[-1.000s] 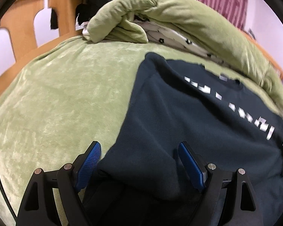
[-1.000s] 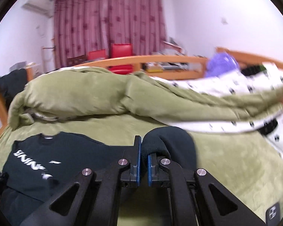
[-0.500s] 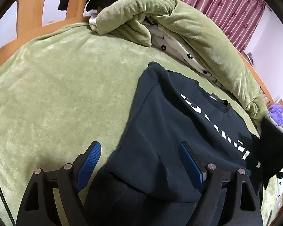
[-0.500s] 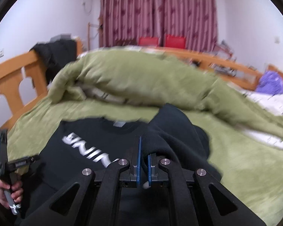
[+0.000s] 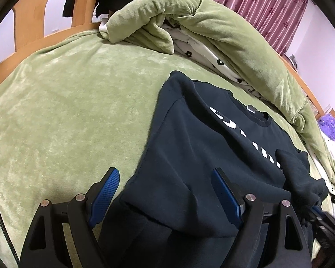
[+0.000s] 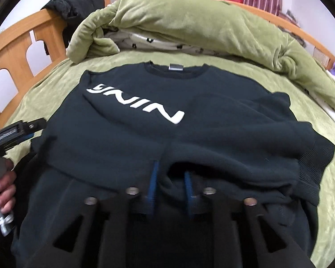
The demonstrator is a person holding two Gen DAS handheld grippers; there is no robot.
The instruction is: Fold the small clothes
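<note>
A dark navy sweatshirt [image 5: 212, 145] with white lettering lies front up on the green bed cover [image 5: 67, 111]. My left gripper [image 5: 164, 175] is open wide above its left side edge, and cloth lies under the gap without being pinched. In the right wrist view the right sleeve [image 6: 245, 138] is folded across the sweatshirt [image 6: 122, 129], with its ribbed cuff [image 6: 312, 163] at the right. My right gripper [image 6: 170, 172] sits low at the sleeve's fold. Its jaws are opening: the blue pads stand apart with loose cloth draped over them.
A rolled green duvet [image 6: 189, 17] with white flowered lining runs along the far side of the bed. A wooden headboard [image 5: 33, 17] with dark clothes hung on it stands at the left. A purple plush [image 5: 329, 126] lies at the far right. A hand [image 6: 2, 185] holds the left gripper.
My right gripper swung left and down, carrying the sleeve over the sweatshirt's front, and its pads have parted. The left gripper stayed open at the left edge.
</note>
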